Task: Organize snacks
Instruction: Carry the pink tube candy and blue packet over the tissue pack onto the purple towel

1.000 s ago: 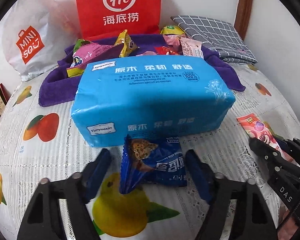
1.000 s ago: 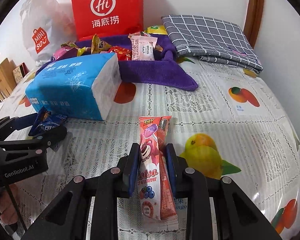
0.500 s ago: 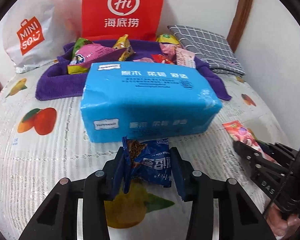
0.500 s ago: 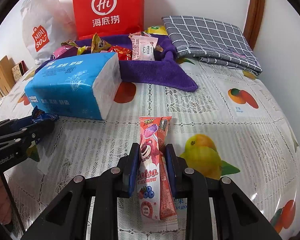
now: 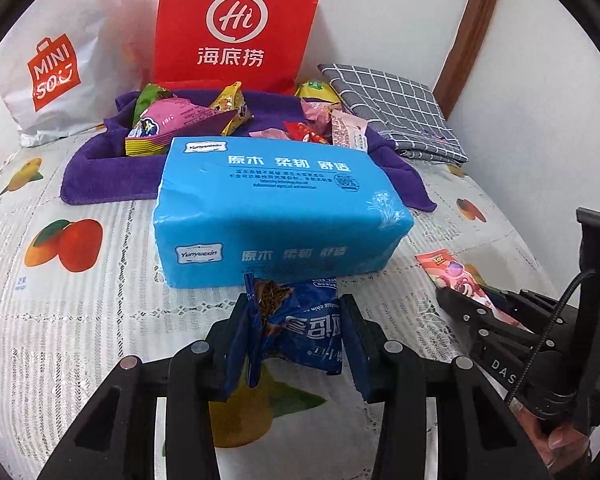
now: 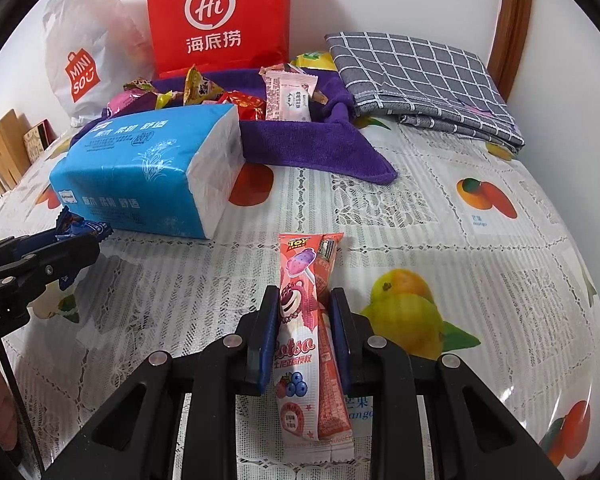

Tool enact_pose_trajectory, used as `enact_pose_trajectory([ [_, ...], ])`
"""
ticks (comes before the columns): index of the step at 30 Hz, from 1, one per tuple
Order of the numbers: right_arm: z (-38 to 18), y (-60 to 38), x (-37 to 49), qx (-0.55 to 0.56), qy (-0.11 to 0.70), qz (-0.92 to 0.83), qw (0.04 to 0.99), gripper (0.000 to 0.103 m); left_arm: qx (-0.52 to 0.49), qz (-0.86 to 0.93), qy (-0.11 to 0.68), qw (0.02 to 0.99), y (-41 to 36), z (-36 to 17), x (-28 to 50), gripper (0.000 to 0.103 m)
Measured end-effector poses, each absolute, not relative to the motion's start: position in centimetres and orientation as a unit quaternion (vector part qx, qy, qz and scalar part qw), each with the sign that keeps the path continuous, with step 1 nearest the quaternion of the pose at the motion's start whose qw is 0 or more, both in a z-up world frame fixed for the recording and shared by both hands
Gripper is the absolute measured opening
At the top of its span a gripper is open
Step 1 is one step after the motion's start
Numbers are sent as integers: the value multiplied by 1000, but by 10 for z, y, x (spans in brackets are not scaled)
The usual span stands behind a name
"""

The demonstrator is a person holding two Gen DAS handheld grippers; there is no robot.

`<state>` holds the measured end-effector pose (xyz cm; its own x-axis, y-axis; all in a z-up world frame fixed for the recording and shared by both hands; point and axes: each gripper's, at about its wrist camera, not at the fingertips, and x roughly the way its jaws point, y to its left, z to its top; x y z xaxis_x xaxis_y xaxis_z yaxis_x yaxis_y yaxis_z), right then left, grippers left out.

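Snack handling: blue packet (image 5: 300,328) clamped in left hand-held gripper (image 5: 296,340) beside tissue pack (image 5: 276,216); pink lolly packet (image 6: 304,336) clamped mid-length in right hand-held gripper (image 6: 302,340). Both judged light, crinkly, slippery, crushable.

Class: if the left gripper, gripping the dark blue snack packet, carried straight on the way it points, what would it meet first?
Probably the blue tissue pack, lying directly beyond the left gripper and its dark blue snack packet; depth is uncertain.
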<state>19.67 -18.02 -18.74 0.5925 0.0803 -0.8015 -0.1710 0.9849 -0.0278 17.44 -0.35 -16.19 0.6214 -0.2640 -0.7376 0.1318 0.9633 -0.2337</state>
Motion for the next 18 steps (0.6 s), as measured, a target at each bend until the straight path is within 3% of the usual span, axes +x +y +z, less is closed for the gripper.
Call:
enact_pose_trajectory([
  [18,-188,-182,197,-51,446,73,891,24,-83,-145,420,892,-10,-159,171,41],
])
